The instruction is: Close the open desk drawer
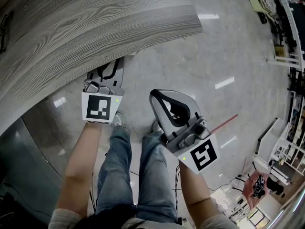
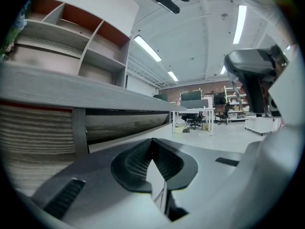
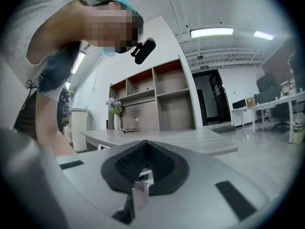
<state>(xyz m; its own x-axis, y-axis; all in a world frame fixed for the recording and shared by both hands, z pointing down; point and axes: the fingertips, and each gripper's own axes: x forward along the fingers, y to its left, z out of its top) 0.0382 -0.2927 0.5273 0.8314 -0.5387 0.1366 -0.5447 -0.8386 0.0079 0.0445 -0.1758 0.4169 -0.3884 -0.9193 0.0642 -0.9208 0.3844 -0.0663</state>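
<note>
The grey wood-grain desk (image 1: 86,18) fills the upper left of the head view. No open drawer shows from above. My left gripper (image 1: 113,67) is shut and empty, its tips just at the desk's front edge. In the left gripper view the shut left gripper (image 2: 151,143) points along the underside of the desktop (image 2: 95,95), where a wood-grain panel (image 2: 126,123) runs; I cannot tell whether it is the drawer front. My right gripper (image 1: 155,95) hovers over the floor right of the desk, shut and empty. The right gripper (image 3: 144,146) faces the desktop (image 3: 190,140).
The person's legs (image 1: 128,166) stand on the glossy floor (image 1: 224,56) below both grippers. A shelf unit (image 3: 157,99) rises behind the desk, with a vase of flowers (image 3: 116,113) on it. Office tables and chairs (image 2: 198,113) stand far off. Racks (image 1: 286,27) line the right.
</note>
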